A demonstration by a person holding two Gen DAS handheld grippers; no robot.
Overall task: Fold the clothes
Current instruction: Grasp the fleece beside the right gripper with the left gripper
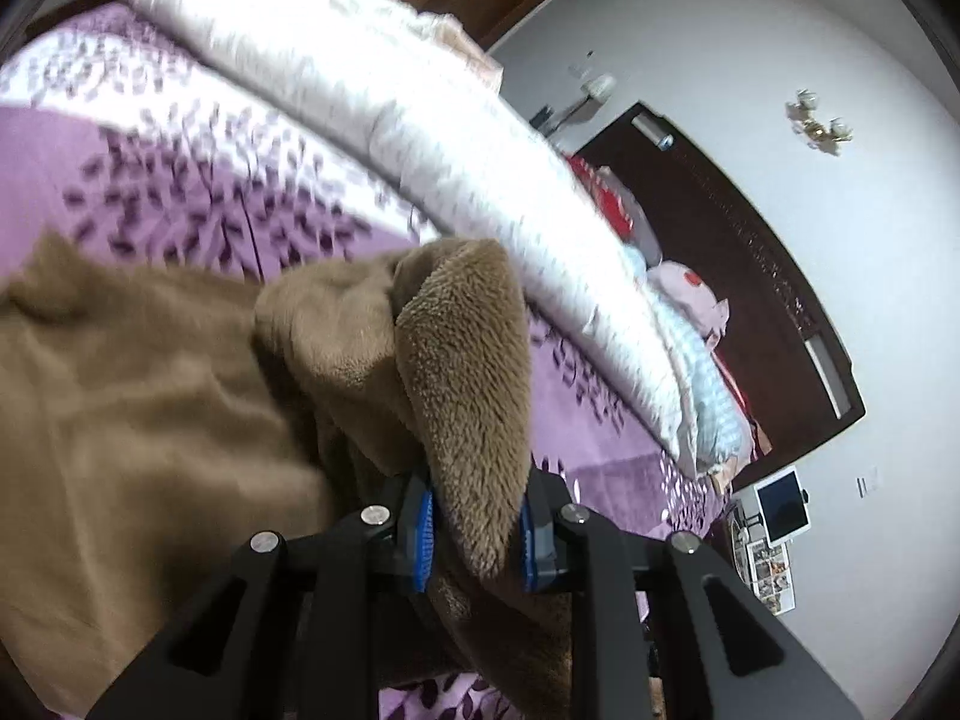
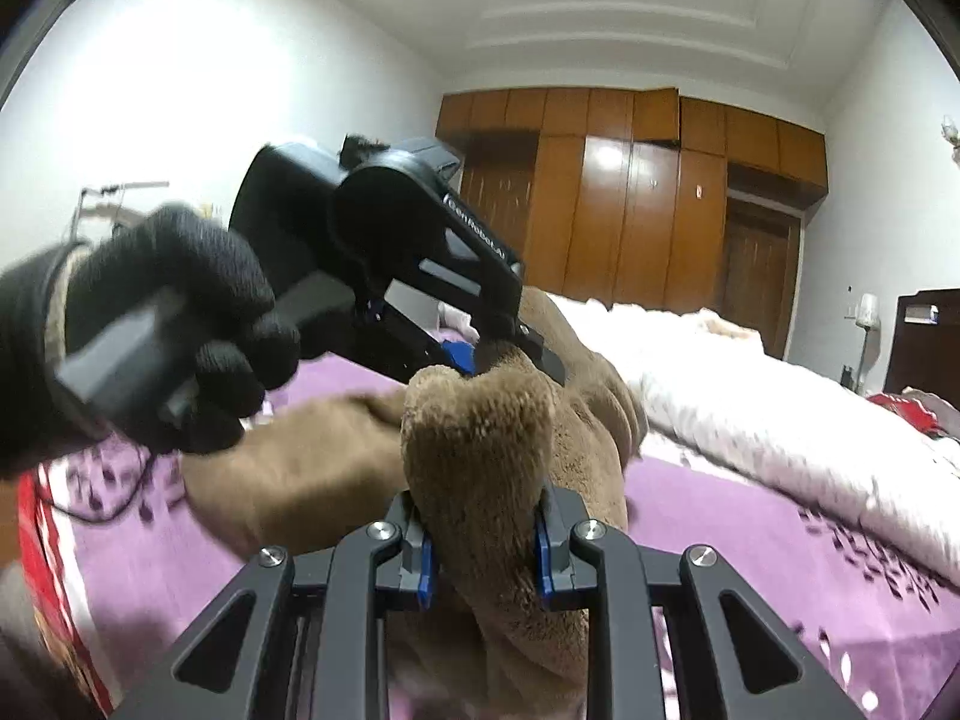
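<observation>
Brown fleece garment [image 1: 180,396]: soft, plush, bunched over a bed [image 1: 606,438] with a purple leaf-print cover. Left claw [image 1: 477,534]: narrow, blue pads [image 1: 425,531] pinching a raised fold of the fleece; seen from the right wrist, it is held by a black-gloved hand [image 2: 180,330] at the left. Right claw [image 2: 485,552]: narrow, clamped on another upright fold, near the left claw. White quilt [image 2: 780,420]: rolled along the far side of the bed. Wooden wardrobe [image 2: 630,198]: far wall.

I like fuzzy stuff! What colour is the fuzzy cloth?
Brown; the fuzzy cloth shows best in the left wrist view.
</observation>
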